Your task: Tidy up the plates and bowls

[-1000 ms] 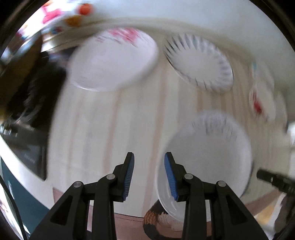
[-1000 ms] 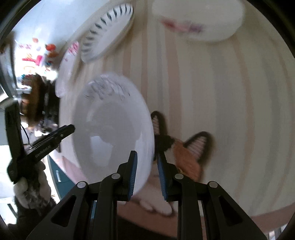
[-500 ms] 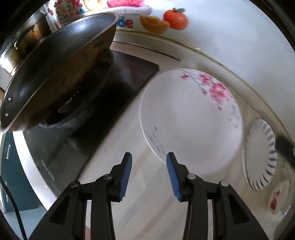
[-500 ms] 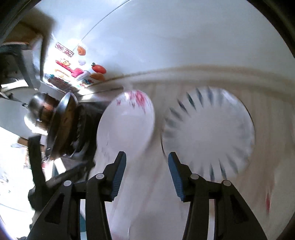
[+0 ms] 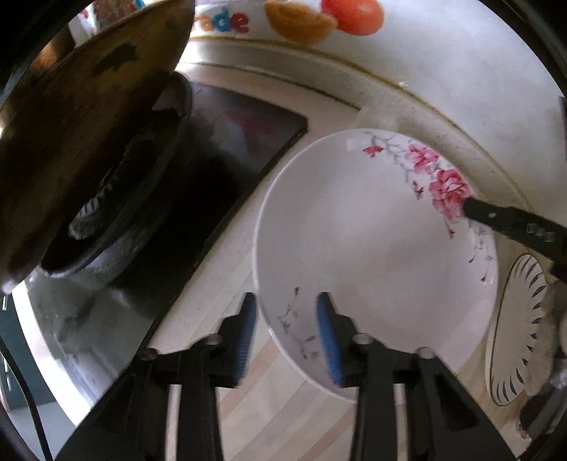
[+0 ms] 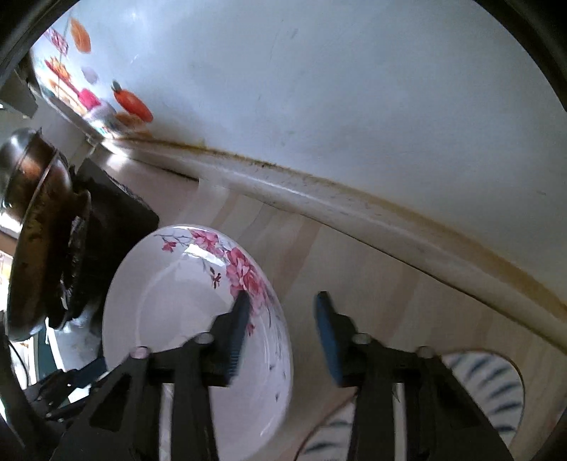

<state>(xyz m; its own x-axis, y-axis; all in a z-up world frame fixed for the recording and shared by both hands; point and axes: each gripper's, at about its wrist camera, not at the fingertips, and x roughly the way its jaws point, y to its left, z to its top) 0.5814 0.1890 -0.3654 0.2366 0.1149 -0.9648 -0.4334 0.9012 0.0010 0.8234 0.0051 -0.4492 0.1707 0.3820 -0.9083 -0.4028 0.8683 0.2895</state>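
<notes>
A white plate with pink flowers [image 5: 372, 248] lies on the pale striped counter beside the stove. My left gripper [image 5: 285, 333] straddles its near left rim, jaws closing, and the pads do not press on the rim. In the right wrist view the same flowered plate [image 6: 177, 301] sits lower left. My right gripper [image 6: 283, 329] straddles its flowered rim, one finger inside the plate and one outside, jaws closing with a gap still showing. A right finger [image 5: 510, 227] reaches over the flowers. A white plate with dark rim stripes [image 5: 517, 329] [image 6: 478, 390] lies to the right.
A dark wok [image 5: 81, 142] [image 6: 35, 248] sits on the black glass stove [image 5: 241, 142] just left of the flowered plate. The white wall [image 6: 319, 88], with fruit stickers [image 5: 354, 14], and its raised edge run close behind. Bare counter [image 6: 389, 266] lies right of the plate.
Both grippers have swung left, away from the plain white bowl and the striped plate, onto the flowered plate. Each now has that plate's rim between its fingers. The right jaws widened, then narrowed.
</notes>
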